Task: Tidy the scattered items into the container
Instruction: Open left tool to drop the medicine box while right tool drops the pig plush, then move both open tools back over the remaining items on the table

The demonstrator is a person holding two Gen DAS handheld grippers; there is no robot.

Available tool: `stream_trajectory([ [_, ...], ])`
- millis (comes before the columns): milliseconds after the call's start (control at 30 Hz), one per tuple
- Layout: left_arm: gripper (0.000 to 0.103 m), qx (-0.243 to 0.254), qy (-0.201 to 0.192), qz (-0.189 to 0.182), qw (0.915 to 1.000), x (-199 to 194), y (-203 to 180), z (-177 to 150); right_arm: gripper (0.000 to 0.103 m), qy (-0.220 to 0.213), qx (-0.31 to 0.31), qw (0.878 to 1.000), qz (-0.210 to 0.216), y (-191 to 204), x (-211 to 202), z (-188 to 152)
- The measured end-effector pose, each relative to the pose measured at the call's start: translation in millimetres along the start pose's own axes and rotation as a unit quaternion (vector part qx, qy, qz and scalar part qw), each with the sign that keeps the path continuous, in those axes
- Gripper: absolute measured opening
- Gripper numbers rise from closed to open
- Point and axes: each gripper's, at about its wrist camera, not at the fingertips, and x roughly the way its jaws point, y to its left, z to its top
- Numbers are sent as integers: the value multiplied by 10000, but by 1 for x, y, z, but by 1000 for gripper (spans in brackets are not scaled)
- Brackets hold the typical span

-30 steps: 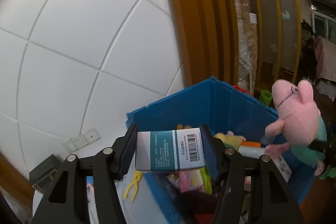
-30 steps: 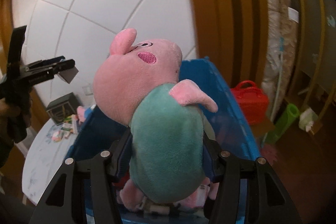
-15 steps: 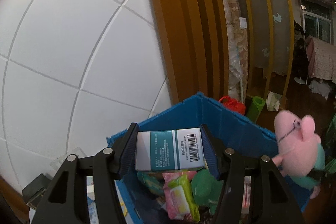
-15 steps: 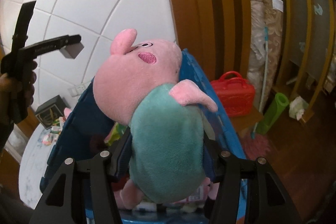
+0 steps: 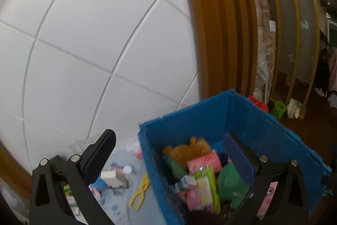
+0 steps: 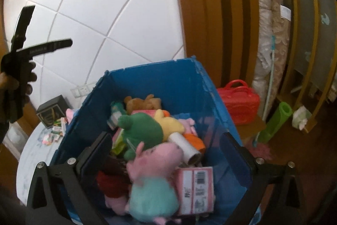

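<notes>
A blue bin (image 5: 263, 125) (image 6: 181, 79) holds several toys and packets. My left gripper (image 5: 170, 151) is open and empty, above the bin's left wall. A small white and teal box (image 5: 186, 181) lies among the items in the bin. My right gripper (image 6: 166, 151) is open and empty above the bin. The pink pig plush in a teal shirt (image 6: 153, 180) lies in the bin between my right fingers, blurred. The left gripper (image 6: 31, 47) also shows at the left of the right wrist view, held in a hand.
A white table (image 5: 124, 210) left of the bin carries a yellow clip (image 5: 140, 191), a small white box (image 5: 109, 176), a bottle and packets. A dark box (image 6: 51, 112) stands at its back. A red basket (image 6: 238, 104) and a green roll (image 6: 276, 121) are right of the bin.
Both grippers have opened. The teal box dropped from the left gripper into the bin. The pig plush dropped from the right gripper into the bin.
</notes>
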Motion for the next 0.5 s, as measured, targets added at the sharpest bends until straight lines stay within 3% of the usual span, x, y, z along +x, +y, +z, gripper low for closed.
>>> stream_trajectory([
  [500, 103, -589, 377, 715, 9950, -82, 81, -95, 103, 50, -527, 9957, 766, 103, 4, 10],
])
